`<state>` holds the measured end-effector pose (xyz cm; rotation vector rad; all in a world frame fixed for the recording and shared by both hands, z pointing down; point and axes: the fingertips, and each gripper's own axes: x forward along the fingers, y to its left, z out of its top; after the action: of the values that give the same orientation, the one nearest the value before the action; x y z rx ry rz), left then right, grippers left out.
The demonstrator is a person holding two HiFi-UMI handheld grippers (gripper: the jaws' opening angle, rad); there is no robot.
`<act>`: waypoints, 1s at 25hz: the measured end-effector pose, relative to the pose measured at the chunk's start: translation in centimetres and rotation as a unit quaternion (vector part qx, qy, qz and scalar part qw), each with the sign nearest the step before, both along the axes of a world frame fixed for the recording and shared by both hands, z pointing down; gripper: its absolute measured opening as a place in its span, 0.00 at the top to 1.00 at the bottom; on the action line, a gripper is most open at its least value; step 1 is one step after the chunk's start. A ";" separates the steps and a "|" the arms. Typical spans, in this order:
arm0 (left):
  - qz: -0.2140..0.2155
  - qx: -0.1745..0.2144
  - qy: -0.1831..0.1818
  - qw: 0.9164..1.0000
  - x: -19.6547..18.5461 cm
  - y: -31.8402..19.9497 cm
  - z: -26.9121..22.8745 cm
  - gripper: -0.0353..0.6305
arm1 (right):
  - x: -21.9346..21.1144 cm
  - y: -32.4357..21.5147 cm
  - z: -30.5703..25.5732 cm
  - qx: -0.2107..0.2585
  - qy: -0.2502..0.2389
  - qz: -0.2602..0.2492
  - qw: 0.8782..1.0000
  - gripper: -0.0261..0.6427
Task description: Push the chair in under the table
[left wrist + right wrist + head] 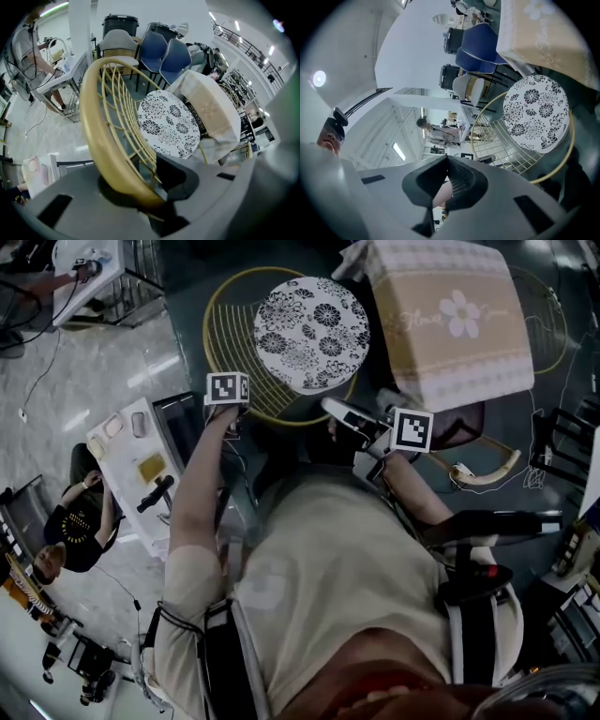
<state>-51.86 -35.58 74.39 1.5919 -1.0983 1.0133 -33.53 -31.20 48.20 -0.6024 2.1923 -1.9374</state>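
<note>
Over pale floor [103, 371], L gripper's [153, 201] jaws clamp chair rim [91, 133]; R gripper's [447, 161] shut, empty.

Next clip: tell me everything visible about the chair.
The chair has a round, gold-coloured wire frame, metal by its look, with a curved barred backrest and a round white cushion printed with black flowers. It stands upright beside the cloth-covered table, seat not yet under it. The left gripper has its jaws on the backrest's top rim.

Table [441, 362] cut by the head view's top border; chair [311, 322] legs unseen beneath its seat.
</note>
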 end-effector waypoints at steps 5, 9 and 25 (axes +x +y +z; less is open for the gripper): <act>-0.003 0.002 -0.006 1.000 -0.1 -0.2 0.5 0.80 | 0.3 0.3 0.8 -0.005 -0.001 0.008 1.000 0.95; 0.004 0.007 0.000 1.000 0.1 0.0 0.8 0.79 | 0.0 0.8 1.3 -0.005 -0.001 0.012 1.000 0.95; 0.018 0.012 0.011 1.000 0.3 -0.1 1.5 0.77 | -0.6 1.9 2.8 -0.015 0.005 0.038 0.999 0.95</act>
<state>-51.57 -35.67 75.93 1.6441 -1.0726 1.0074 -34.14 -29.25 51.02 -0.6892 2.1179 -1.9362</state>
